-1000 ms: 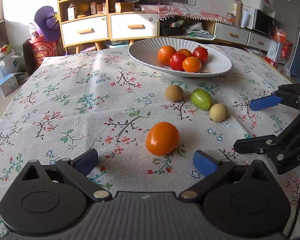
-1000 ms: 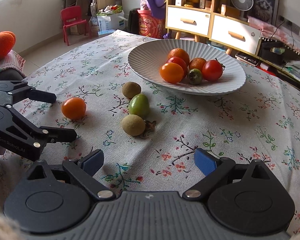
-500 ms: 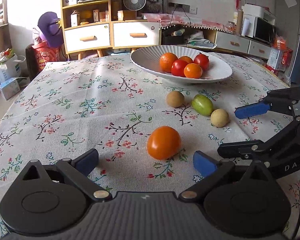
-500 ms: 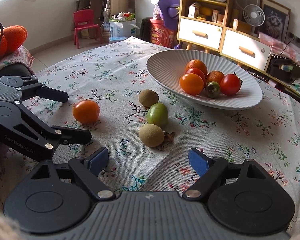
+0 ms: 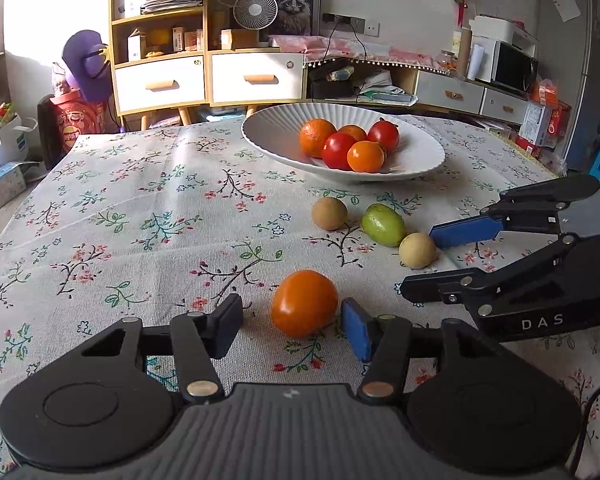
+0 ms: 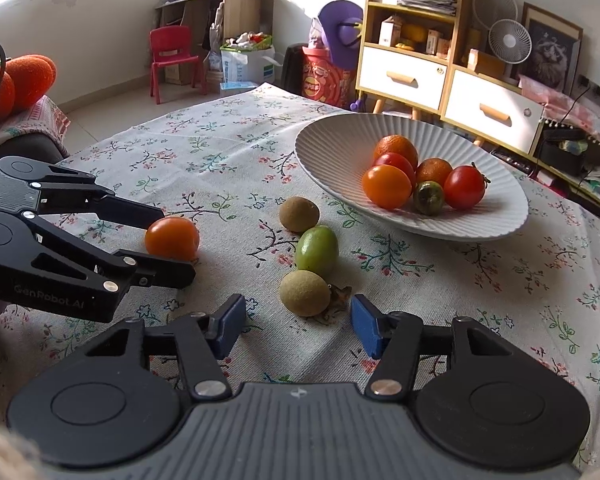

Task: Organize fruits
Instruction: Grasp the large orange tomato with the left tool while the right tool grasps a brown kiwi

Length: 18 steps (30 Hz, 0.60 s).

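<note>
An orange tomato (image 5: 304, 304) lies on the floral cloth between the fingertips of my left gripper (image 5: 292, 326). Its jaws are closing; the right blue pad (image 5: 356, 330) is at the tomato's skin, while a gap still shows on the left side. My right gripper (image 6: 298, 330) is closing around a brown round fruit (image 6: 305, 292), with cloth visible on both sides of it. A green fruit (image 6: 317, 251) and a second brown fruit (image 6: 299, 214) lie just beyond. The white ribbed bowl (image 6: 480, 232) holds several tomatoes and oranges.
The two grippers sit side by side, the right gripper (image 5: 418, 262) just to the right of the tomato. The table's far edge runs behind the bowl (image 5: 420, 160). Drawers and shelves (image 5: 160, 84) stand beyond it, and a red chair (image 6: 172, 60) stands on the floor.
Both pairs of jaws have narrowed from wide apart. The tomato now sits between the left fingertips and the brown fruit between the right ones. Both views have tilted slightly upward.
</note>
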Tool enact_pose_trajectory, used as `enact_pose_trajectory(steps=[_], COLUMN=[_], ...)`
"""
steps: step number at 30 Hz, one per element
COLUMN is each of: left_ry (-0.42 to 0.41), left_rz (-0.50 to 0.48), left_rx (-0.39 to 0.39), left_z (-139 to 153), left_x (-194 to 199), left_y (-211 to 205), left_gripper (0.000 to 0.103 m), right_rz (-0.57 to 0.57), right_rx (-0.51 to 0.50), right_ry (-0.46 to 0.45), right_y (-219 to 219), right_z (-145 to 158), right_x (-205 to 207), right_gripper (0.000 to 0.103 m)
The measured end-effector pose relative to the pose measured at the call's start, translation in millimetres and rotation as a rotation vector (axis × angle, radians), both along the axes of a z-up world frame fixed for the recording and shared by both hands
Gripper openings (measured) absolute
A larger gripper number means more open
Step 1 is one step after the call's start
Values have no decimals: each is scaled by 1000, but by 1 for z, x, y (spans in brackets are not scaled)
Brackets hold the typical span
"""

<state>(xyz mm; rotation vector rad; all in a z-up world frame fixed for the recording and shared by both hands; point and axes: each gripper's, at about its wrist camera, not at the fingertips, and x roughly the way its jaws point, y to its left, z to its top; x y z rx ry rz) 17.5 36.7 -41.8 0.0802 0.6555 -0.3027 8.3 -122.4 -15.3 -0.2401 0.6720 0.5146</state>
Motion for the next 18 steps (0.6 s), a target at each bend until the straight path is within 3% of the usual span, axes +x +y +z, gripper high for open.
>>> enact_pose_trajectory(steps=[8,12,18], left_ry=[7,15,39], left_rz=[-14,-11,-4], left_rx=[-8,-10,-8], left_z=[2,3,6], left_x=[1,2,6], left_y=[-2,-2,-1], left_gripper=[34,33,32], right_rz=[3,6,9], right_rx=[-9,-8,3], right_ry=[-4,2,16], right_y=[1,1,1], right_z=[2,3,5], right_x=[3,2,4], right_gripper=[35,27,25])
